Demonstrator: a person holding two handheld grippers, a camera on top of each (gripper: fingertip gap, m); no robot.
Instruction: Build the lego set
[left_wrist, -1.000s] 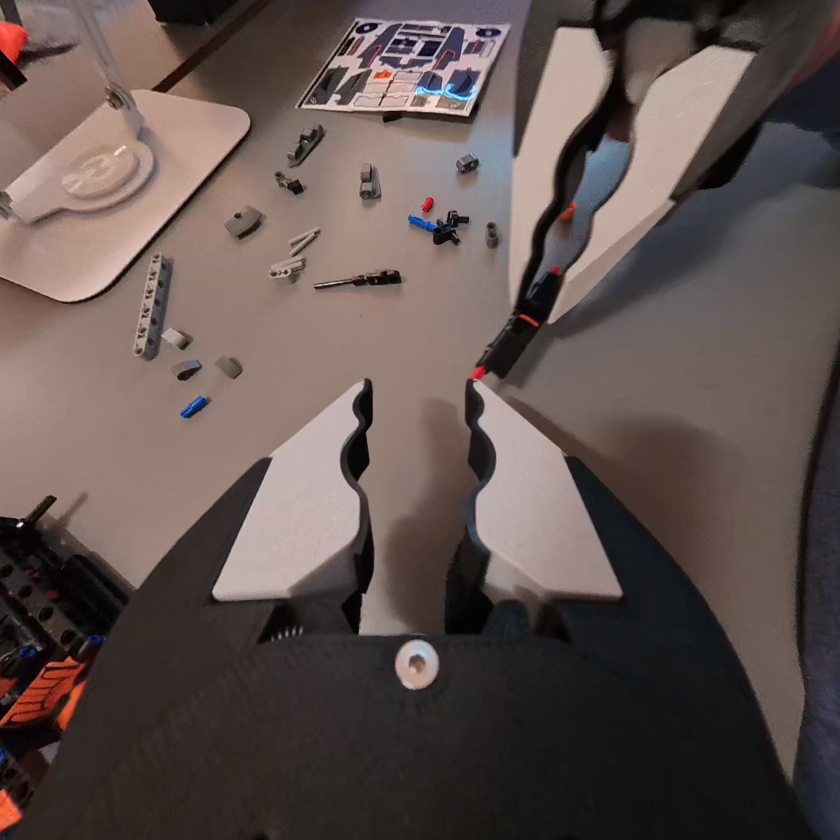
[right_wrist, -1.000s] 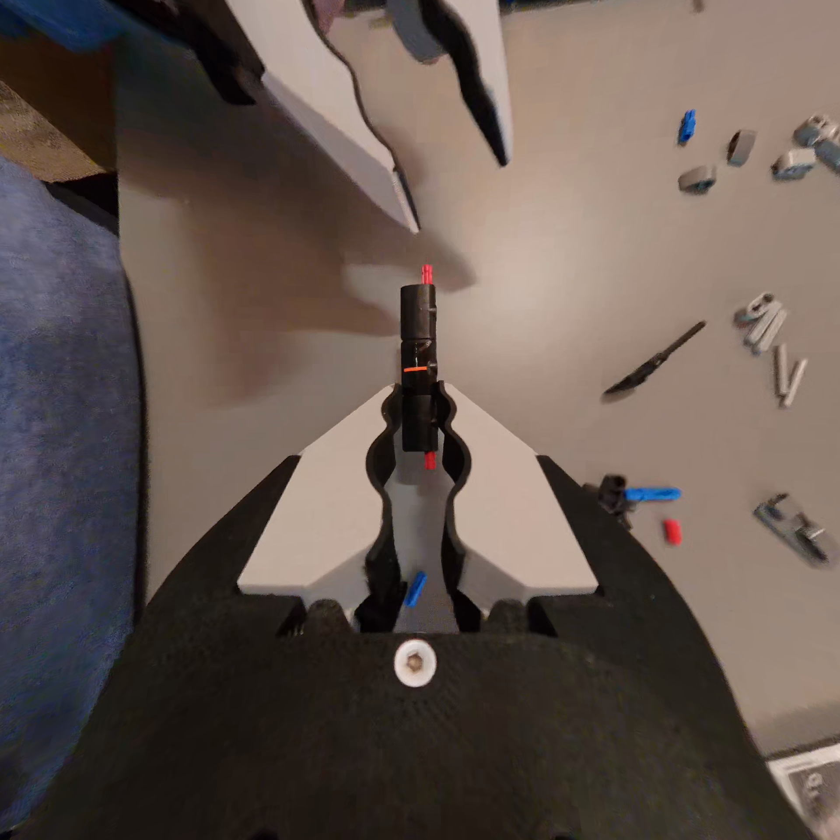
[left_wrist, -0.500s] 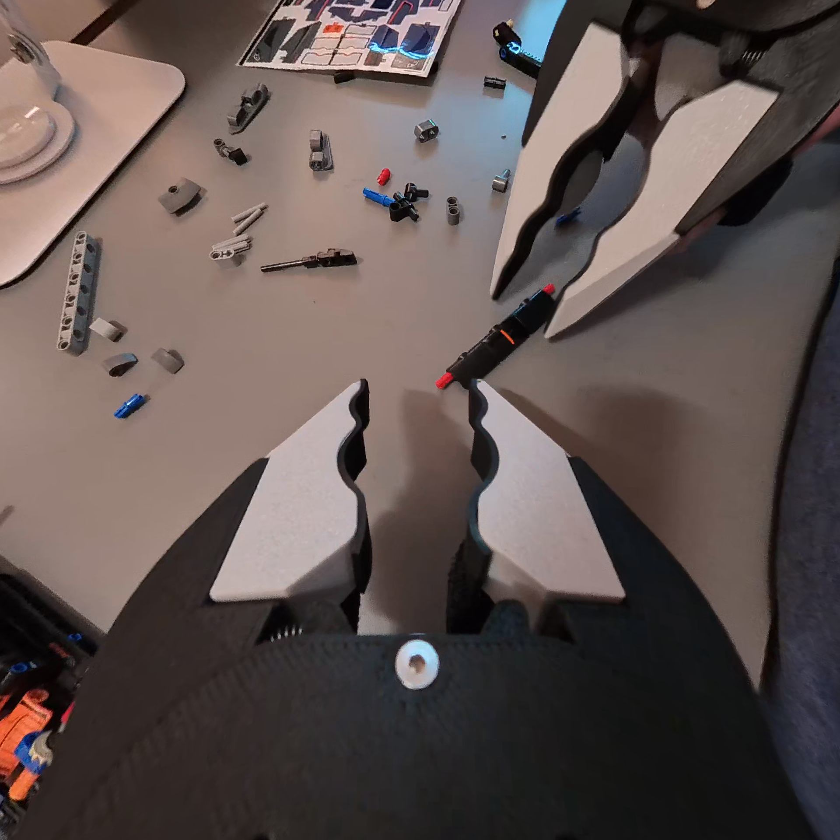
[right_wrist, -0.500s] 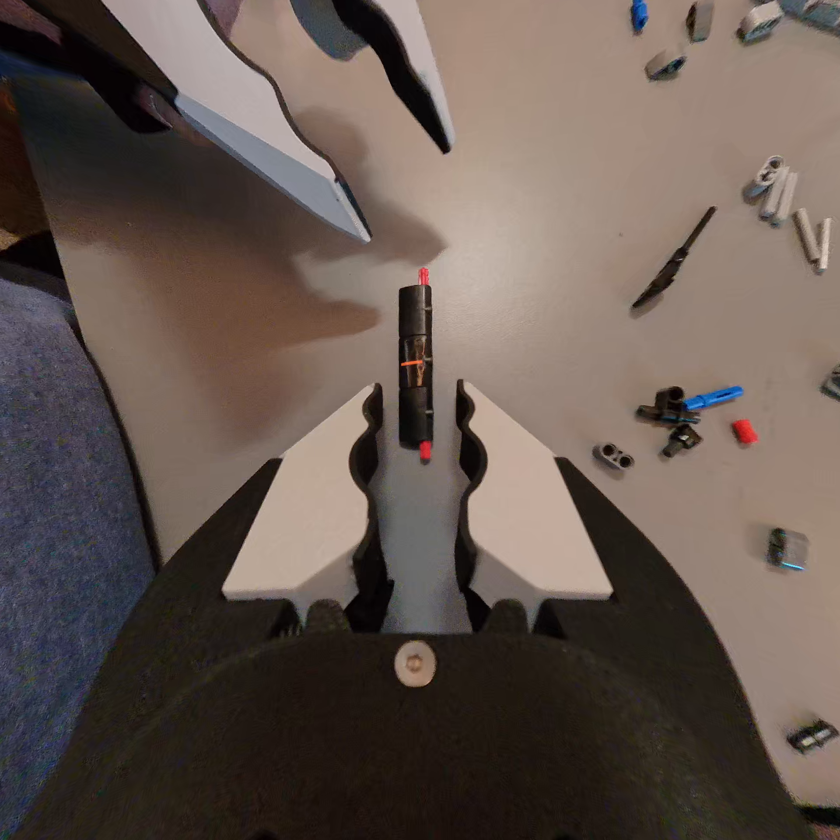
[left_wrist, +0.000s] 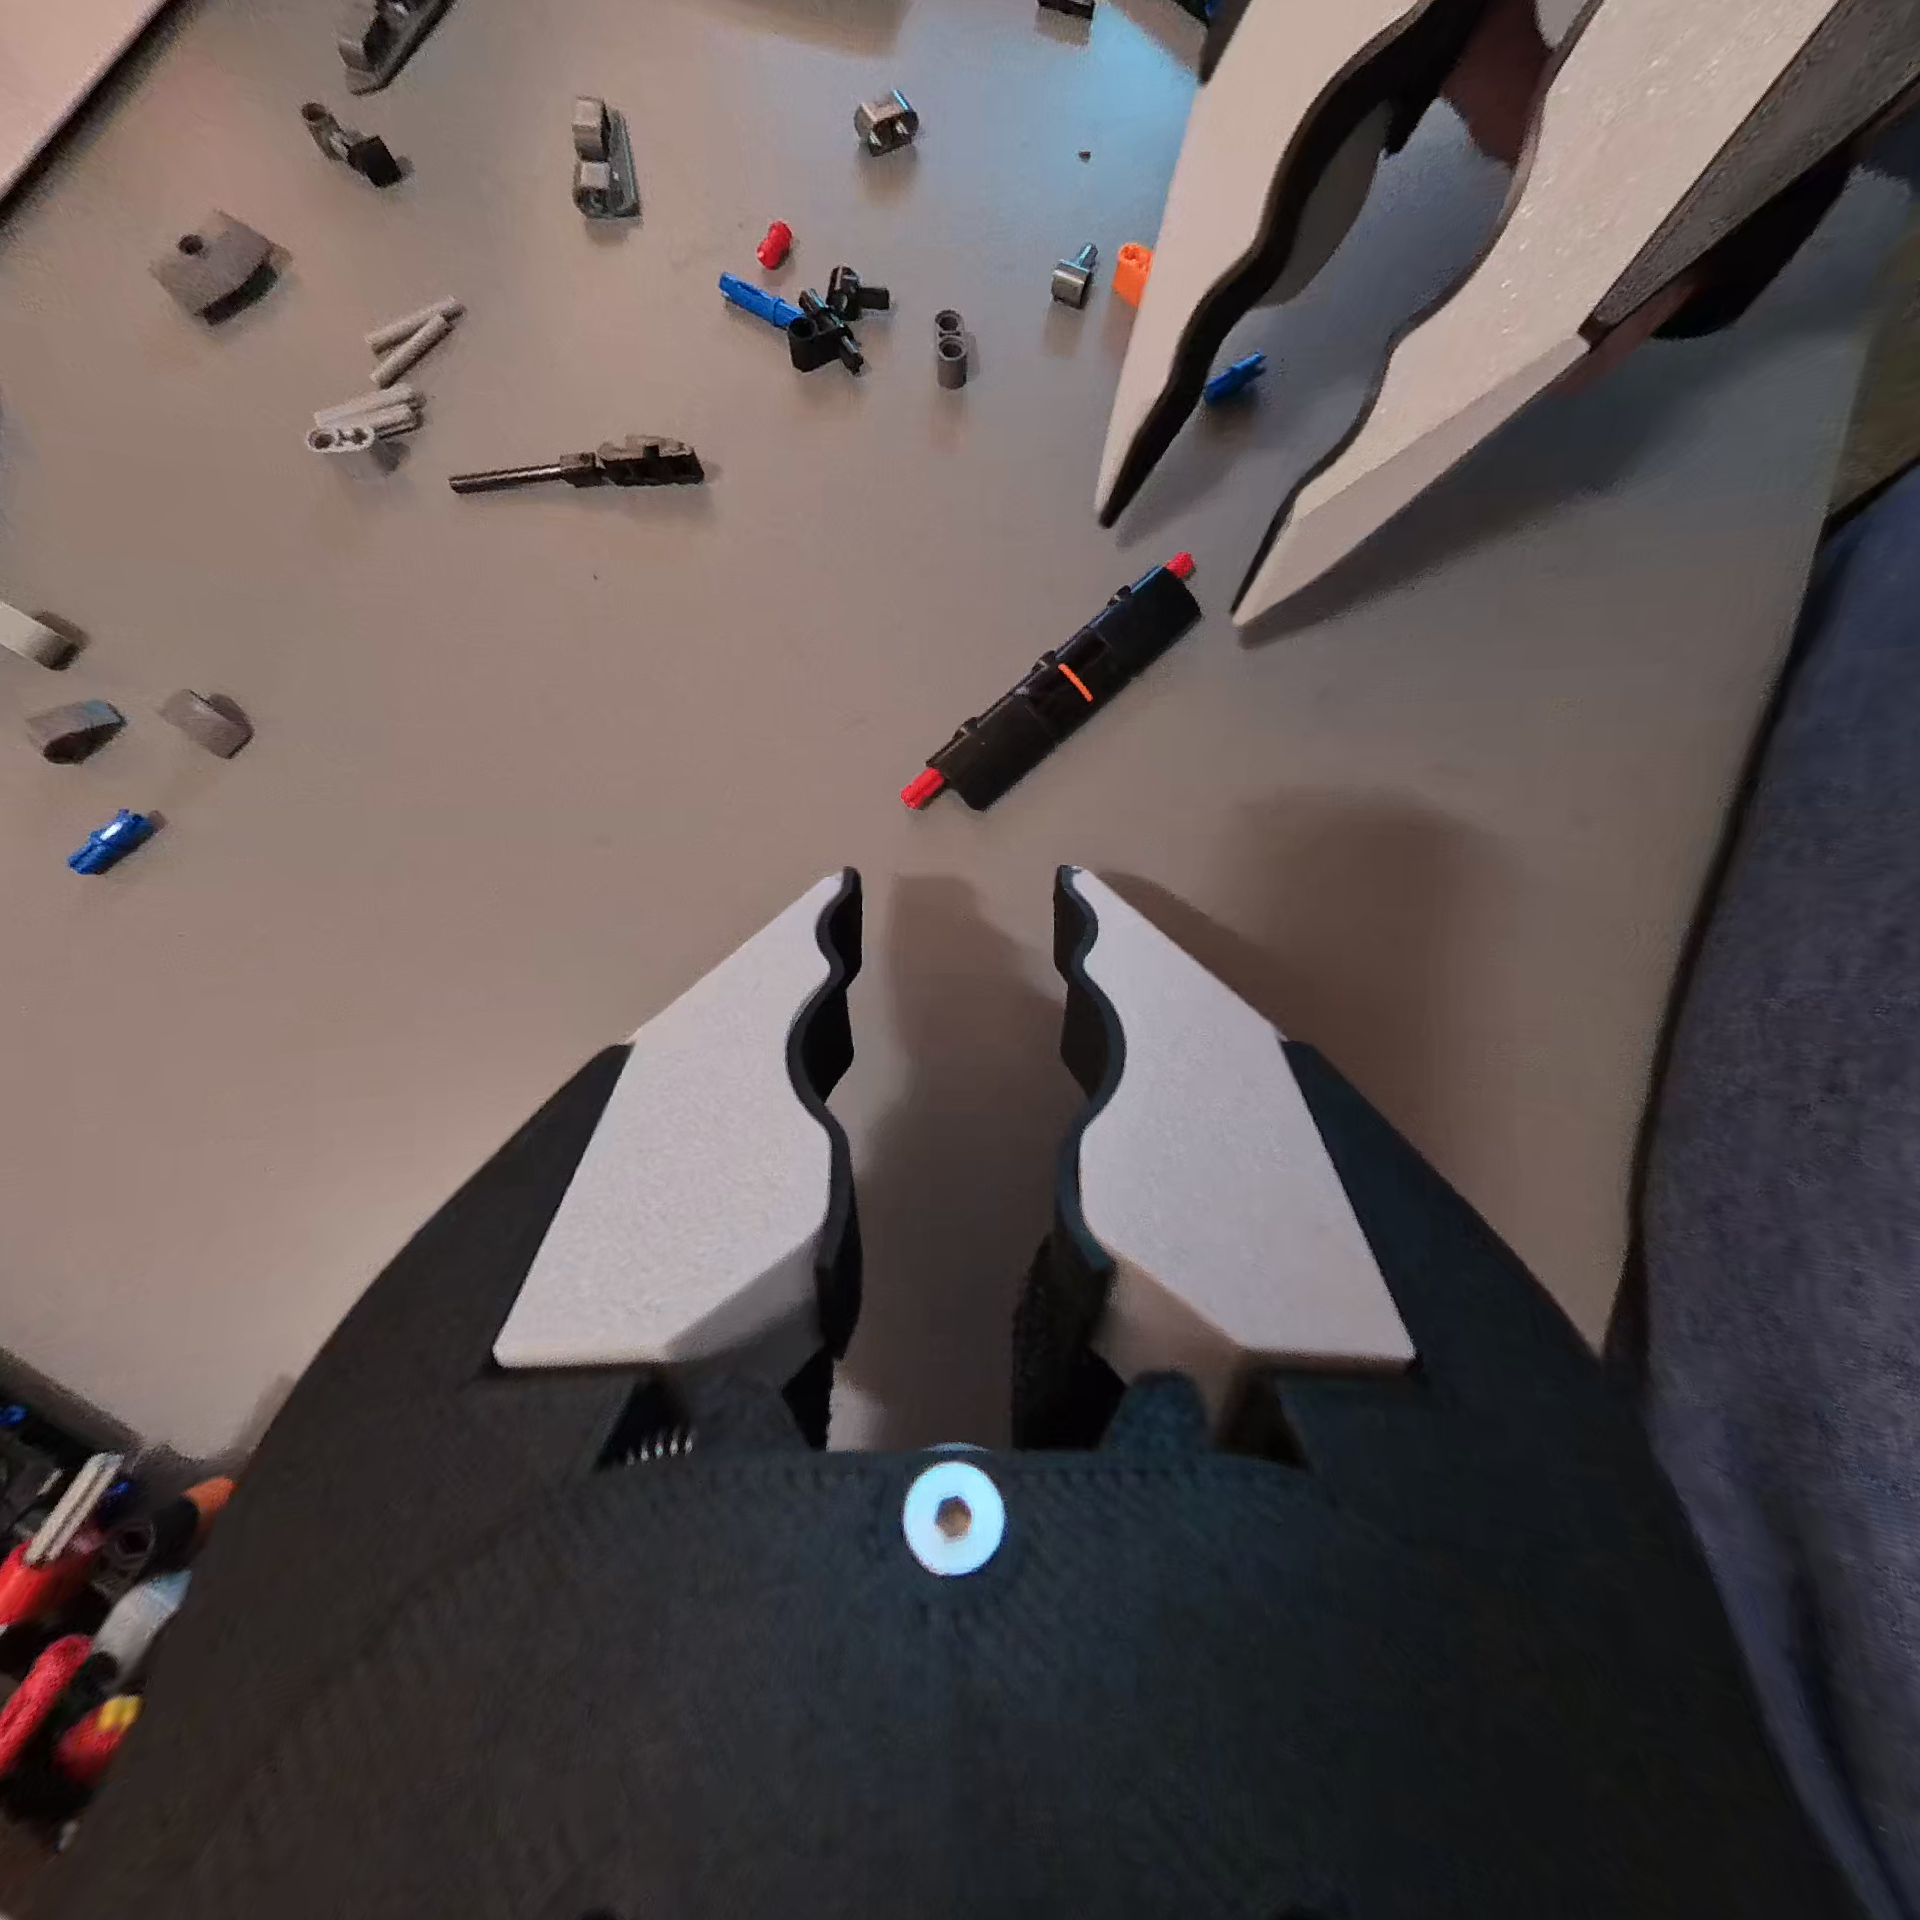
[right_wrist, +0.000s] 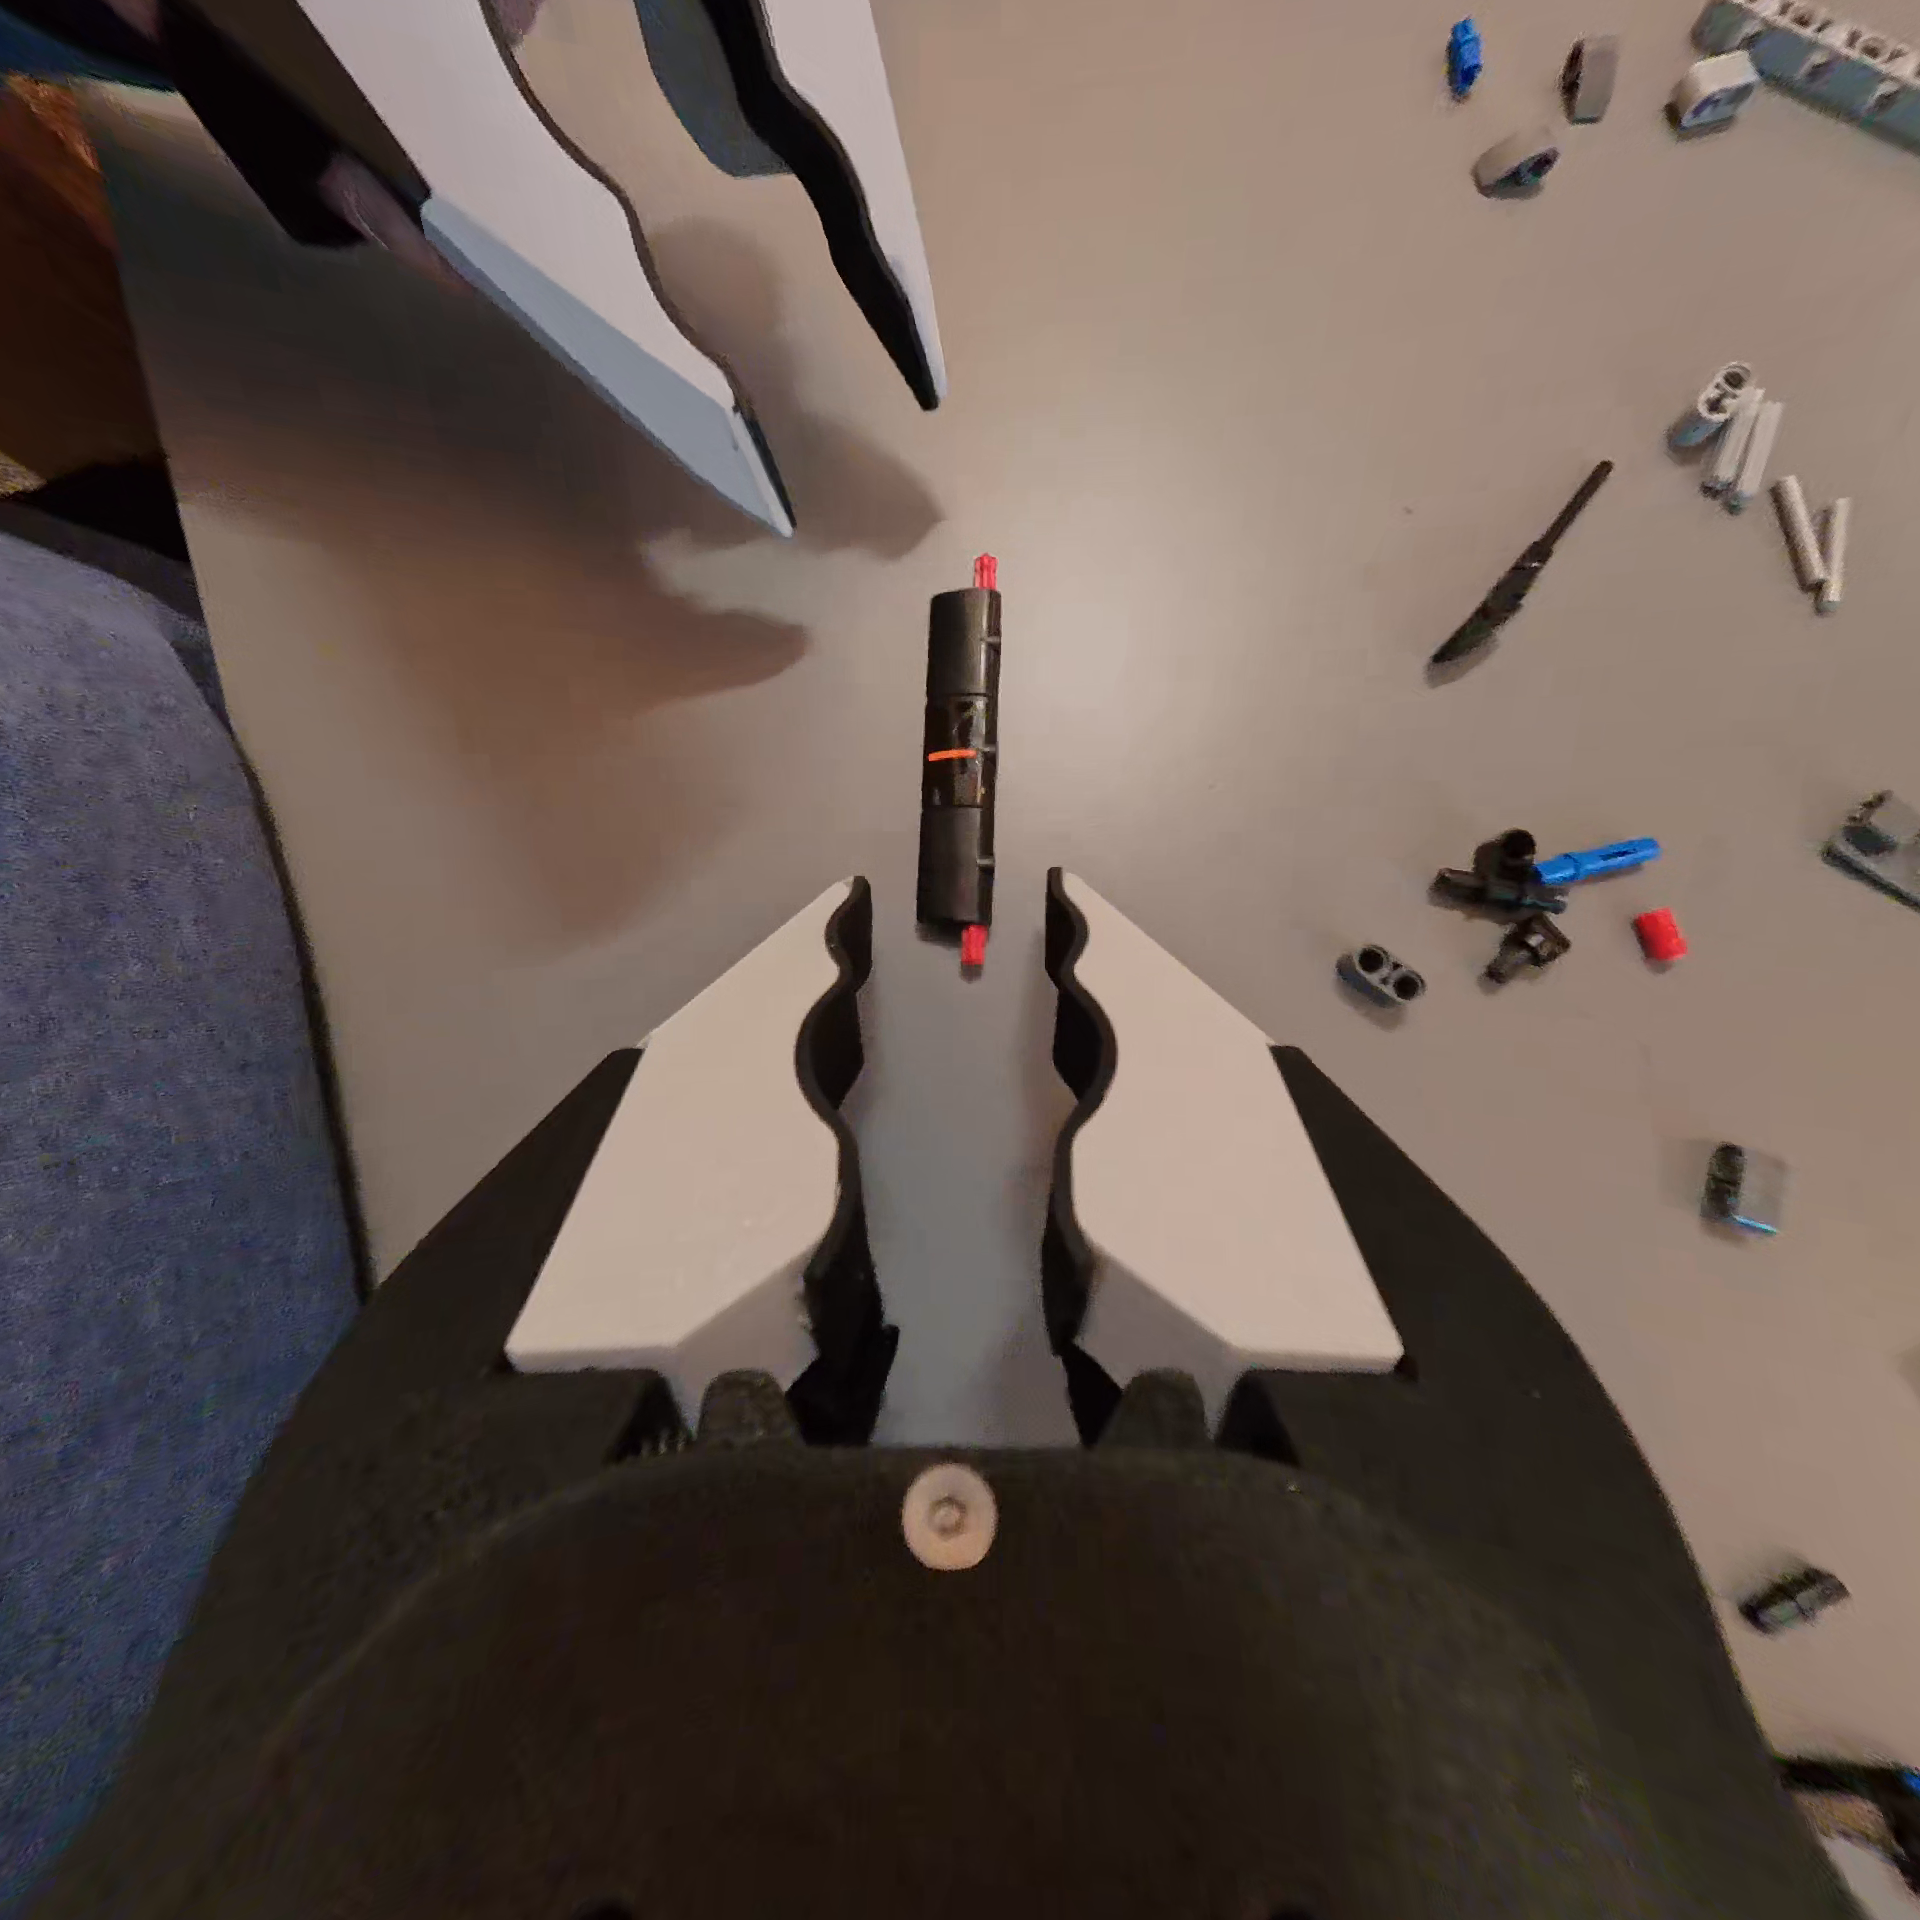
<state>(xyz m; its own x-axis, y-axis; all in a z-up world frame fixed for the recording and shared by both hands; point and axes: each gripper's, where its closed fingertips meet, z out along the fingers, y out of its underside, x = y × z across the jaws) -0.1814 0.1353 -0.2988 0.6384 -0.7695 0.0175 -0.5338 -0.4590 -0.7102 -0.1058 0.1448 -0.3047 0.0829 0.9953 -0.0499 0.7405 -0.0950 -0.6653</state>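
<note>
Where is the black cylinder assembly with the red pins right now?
The black cylinder assembly lies loose on the grey table, between both open grippers: its near end between the right gripper fingers' tips, just beyond the left gripper.

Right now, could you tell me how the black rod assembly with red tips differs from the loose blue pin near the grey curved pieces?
The black rod assembly is long, built from several joined parts, with a thin orange band; the blue pin is short and a single piece. The rod assembly lies between the two open tools; the blue pin sits far off to the side. Both rest flat on the table, untouched.
</note>
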